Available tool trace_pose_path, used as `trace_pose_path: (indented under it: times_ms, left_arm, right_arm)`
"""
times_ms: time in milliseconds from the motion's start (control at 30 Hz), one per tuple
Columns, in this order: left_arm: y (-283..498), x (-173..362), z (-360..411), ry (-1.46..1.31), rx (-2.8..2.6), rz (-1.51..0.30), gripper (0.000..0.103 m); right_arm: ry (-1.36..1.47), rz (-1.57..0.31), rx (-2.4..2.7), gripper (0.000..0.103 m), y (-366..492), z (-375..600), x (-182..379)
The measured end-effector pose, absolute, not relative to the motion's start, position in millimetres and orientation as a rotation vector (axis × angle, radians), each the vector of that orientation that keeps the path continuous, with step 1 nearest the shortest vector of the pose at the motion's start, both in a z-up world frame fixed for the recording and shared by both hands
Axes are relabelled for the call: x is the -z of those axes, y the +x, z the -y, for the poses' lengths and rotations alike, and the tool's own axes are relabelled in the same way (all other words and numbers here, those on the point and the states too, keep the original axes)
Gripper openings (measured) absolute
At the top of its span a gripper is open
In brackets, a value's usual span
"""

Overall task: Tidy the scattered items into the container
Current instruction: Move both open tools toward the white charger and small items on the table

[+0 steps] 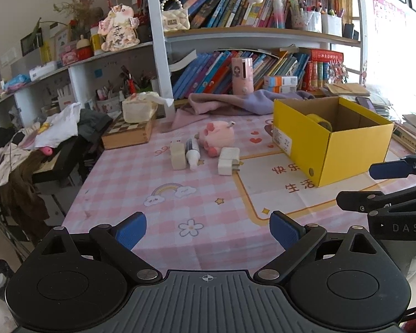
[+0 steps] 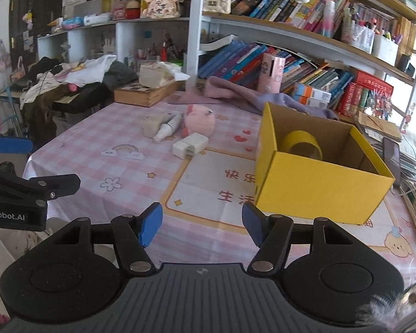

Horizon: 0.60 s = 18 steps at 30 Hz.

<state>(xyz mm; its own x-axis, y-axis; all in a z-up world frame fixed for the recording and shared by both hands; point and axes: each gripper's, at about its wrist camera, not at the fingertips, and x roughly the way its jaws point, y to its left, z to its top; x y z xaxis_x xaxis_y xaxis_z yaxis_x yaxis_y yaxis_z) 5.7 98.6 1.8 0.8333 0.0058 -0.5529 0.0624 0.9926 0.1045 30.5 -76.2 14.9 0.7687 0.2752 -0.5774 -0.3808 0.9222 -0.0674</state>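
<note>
Both claws hang empty above the pink checked tablecloth [image 1: 197, 194], with most of the scattered items not yet in the box.

Left wrist view: the left gripper [image 1: 208, 231] has its blue pads spread wide with nothing between them. Far beyond it a cream block [image 1: 178, 155], a white tube [image 1: 192, 154], a pink plush toy [image 1: 217, 137] and a white charger [image 1: 228, 161] lie close together; the yellow box [image 1: 330, 144] stands to their right with a yellow tape roll [image 1: 320, 120] inside.
Right wrist view: the right gripper [image 2: 202, 226] is likewise parted and empty, near the box's [image 2: 319, 188] front left corner. The charger [image 2: 190, 145], tube [image 2: 169, 127], block [image 2: 152, 126] and plush [image 2: 199, 122] sit farther off, left of the box.
</note>
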Motion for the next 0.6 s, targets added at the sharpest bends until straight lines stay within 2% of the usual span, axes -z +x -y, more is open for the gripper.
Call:
trace_pose_path:
  times_ms: [600]
  left_arm:
    - [25.5,9.1,-111.4,0.109,0.014,-0.620,0.097]
  right_arm:
    - [-0.197,-0.625,-0.406,0.062,62.7,57.4,-5.7]
